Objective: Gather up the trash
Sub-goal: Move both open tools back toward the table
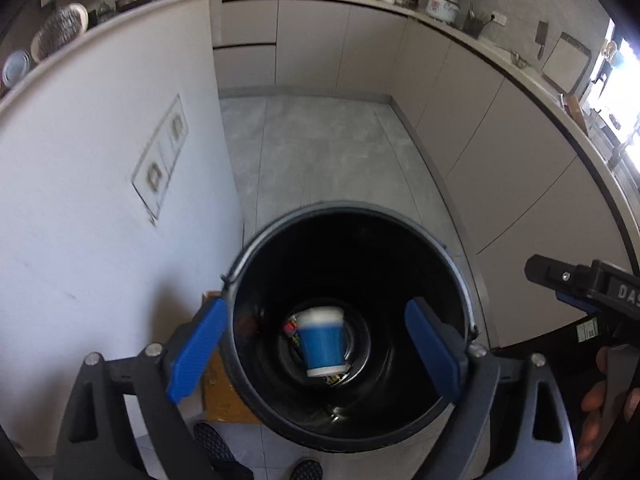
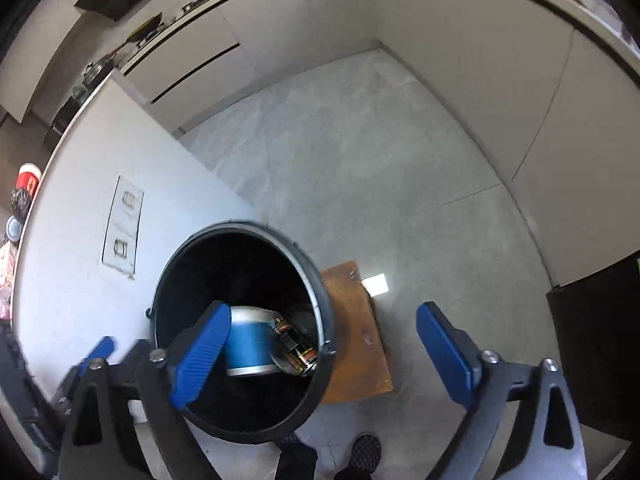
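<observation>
A: Where does the left tool (image 1: 316, 354) sit?

B: It points steeply down over a black bin (image 1: 452, 276). Its two blue fingers (image 1: 196, 350) stand wide apart with nothing between them, one to each side of the bin's mouth.

A: And the trash?

B: A blue cup (image 1: 323, 340) with white rims shows between the left tool's fingers, deep inside the bin. It is blurred, so I cannot tell whether it rests on the bottom. A printed can (image 1: 291, 326) lies just behind it, to the cup's left in that view.

A: The right tool?

B: The right tool (image 2: 320, 354) also tilts down toward the floor (image 2: 360, 152), set off to the bin's (image 2: 322, 312) right side. Its jaws are wide open and hold nothing. Its left finger (image 2: 202, 354) overlaps the bin's mouth; its right finger hangs over bare floor. From here the cup (image 2: 248, 344) lies just past the left finger, with the can (image 2: 294, 346) touching or nearly touching its right side.

A: Can one tool see the other?

B: Yes. In the left wrist view the right tool (image 1: 560, 280) enters from the right edge, well apart from the bin, with the person's hand (image 1: 596, 396) wrapped round its grip. In the right wrist view part of the left tool (image 2: 96, 354) shows at the lower left, blurred.

A: Anything else near the bin?

B: A brown board (image 2: 356, 332) lies on the floor beside it, beneath the gap of the right tool. A white wall (image 1: 100, 200) with sockets stands left of both tools.
</observation>
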The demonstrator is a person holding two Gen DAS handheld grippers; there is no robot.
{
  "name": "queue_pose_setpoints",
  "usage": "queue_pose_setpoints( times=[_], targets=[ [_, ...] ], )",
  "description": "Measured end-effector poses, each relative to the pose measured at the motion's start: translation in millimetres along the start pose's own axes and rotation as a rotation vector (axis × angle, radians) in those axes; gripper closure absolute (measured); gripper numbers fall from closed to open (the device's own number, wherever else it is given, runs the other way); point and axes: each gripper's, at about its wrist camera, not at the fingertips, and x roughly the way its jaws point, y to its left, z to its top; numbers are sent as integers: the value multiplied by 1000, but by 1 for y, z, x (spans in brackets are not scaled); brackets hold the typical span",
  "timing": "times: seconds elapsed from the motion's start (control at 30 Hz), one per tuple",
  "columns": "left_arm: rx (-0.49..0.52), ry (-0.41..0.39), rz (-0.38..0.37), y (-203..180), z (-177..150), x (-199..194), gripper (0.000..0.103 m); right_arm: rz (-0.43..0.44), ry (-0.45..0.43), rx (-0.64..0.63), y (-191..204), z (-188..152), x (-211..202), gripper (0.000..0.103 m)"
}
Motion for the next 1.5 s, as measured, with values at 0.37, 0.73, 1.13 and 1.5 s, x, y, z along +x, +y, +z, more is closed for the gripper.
queue_pose_setpoints(
  times=[0.37,0.73,1.13,1.5],
  targets=[
    [74,-193,59,12,16,-120,6,12,-106,-34,21,13,-74,1],
    [-23,-303,128,70,32,-171,5,49,-241,-172,102,10,-139,1],
    [-117,-392,233,146,16,-221,5,116,-308,-337,196,1,-173,1],
    [-224,-463,310,223,14,-237,5,172,-342,-432,275,-19,-182,1]
  ],
)
